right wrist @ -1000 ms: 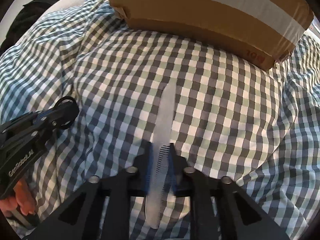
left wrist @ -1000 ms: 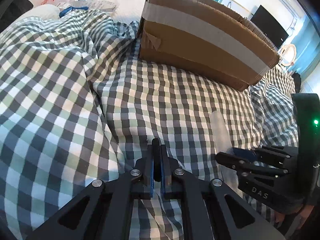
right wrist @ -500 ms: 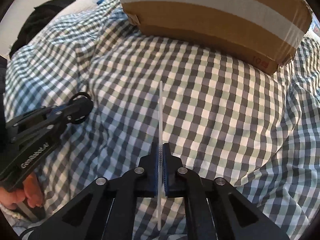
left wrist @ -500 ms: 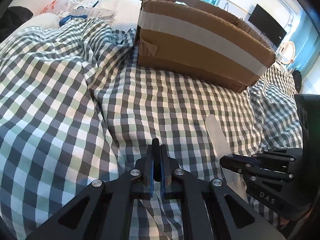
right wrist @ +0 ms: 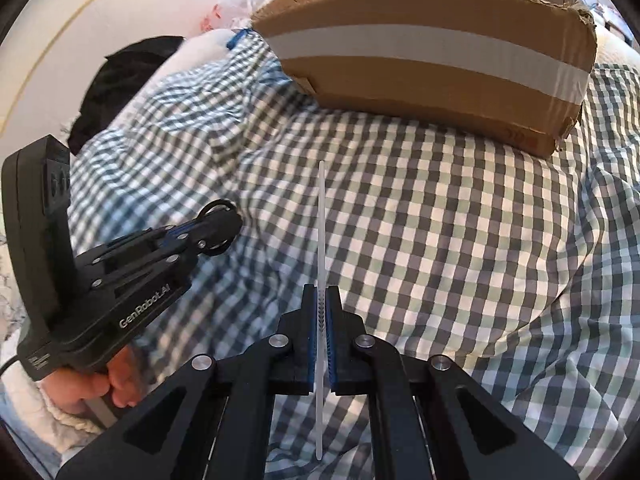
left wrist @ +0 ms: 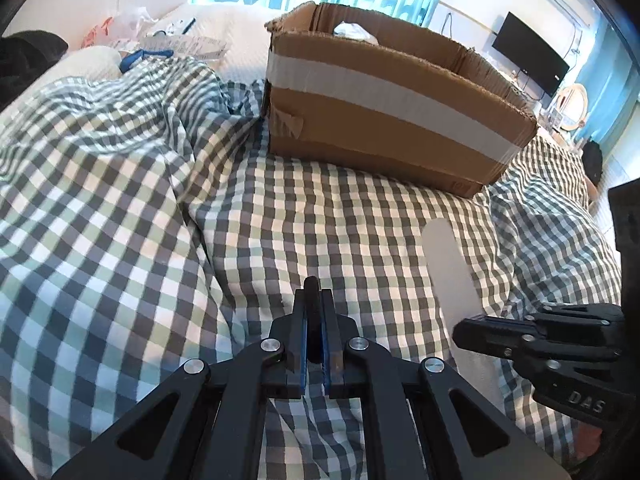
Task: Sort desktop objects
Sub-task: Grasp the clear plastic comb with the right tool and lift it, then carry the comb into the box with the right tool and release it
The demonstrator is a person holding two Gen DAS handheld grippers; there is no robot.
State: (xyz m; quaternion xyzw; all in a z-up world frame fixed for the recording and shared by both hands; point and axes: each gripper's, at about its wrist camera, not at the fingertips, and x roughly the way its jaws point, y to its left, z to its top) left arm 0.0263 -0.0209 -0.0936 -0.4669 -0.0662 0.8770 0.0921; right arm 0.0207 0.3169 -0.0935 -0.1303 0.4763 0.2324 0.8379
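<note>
A clear plastic ruler [right wrist: 321, 220] stands on edge above the checked bed cover [right wrist: 440, 220], and my right gripper [right wrist: 322, 300] is shut on its lower part. In the left wrist view the ruler [left wrist: 444, 256] sticks up from the right gripper [left wrist: 464, 330] at the right. My left gripper [left wrist: 314, 300] is shut on a small black round object [left wrist: 312, 292]. That object [right wrist: 218, 228] shows as a ring at the left gripper's [right wrist: 216, 232] tip in the right wrist view. An open cardboard box [left wrist: 384, 120] with a white tape band lies ahead on the bed.
Something white and crumpled [left wrist: 352, 32] lies inside the box [right wrist: 432, 48]. White pillows [left wrist: 224, 20], a plastic bag [left wrist: 116, 28] and a black garment [right wrist: 120, 76] lie at the back left. A hand [right wrist: 96, 388] holds the left gripper's handle. A dark screen [left wrist: 532, 56] hangs on the far wall.
The ruler lay flat on the cover between the right gripper's jaws; they shut on it, and it now stands on edge, lifted. Both views tilted up, showing the box's open top.
</note>
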